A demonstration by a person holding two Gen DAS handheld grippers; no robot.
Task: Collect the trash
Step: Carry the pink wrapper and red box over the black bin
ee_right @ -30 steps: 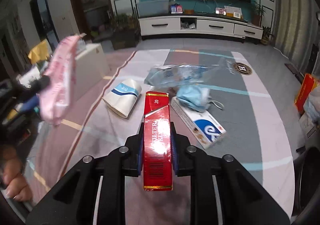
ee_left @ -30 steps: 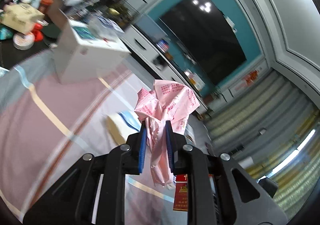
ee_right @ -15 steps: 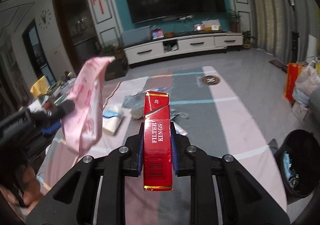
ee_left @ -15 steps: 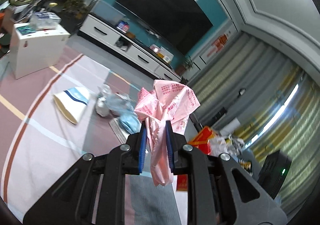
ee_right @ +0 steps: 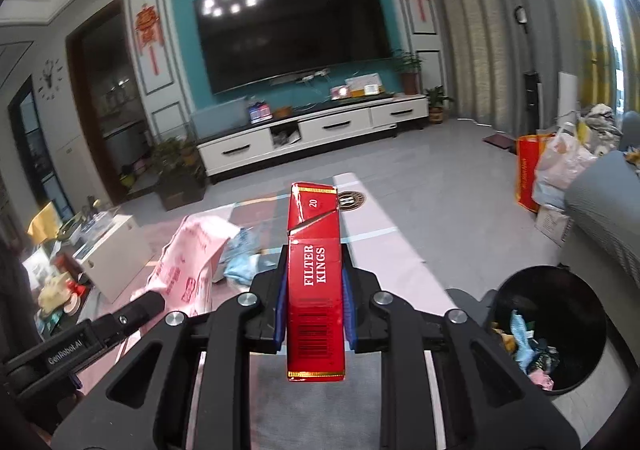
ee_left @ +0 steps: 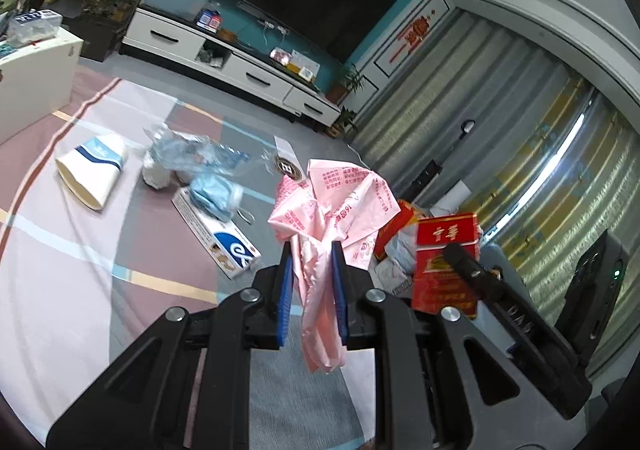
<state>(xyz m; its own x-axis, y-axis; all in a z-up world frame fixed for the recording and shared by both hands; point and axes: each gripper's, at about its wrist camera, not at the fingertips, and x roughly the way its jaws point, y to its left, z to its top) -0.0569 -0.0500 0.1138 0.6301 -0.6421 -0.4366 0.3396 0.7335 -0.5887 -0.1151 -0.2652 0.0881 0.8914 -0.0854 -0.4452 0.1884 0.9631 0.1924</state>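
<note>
Left gripper (ee_left: 311, 250) clamps pink bag (ee_left: 336, 206); right gripper (ee_right: 314, 270) clamps red carton (ee_right: 315, 282); bin (ee_right: 560, 290) half cut off.

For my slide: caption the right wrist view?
Right gripper carries a red cigarette pack toward the black bin.

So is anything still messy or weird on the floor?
Yes. A paper cup lies tipped on its side on the rug, and beside it are crumpled clear plastic and a blue face mask draped over a flat box. That litter hasn't been picked up.
</note>
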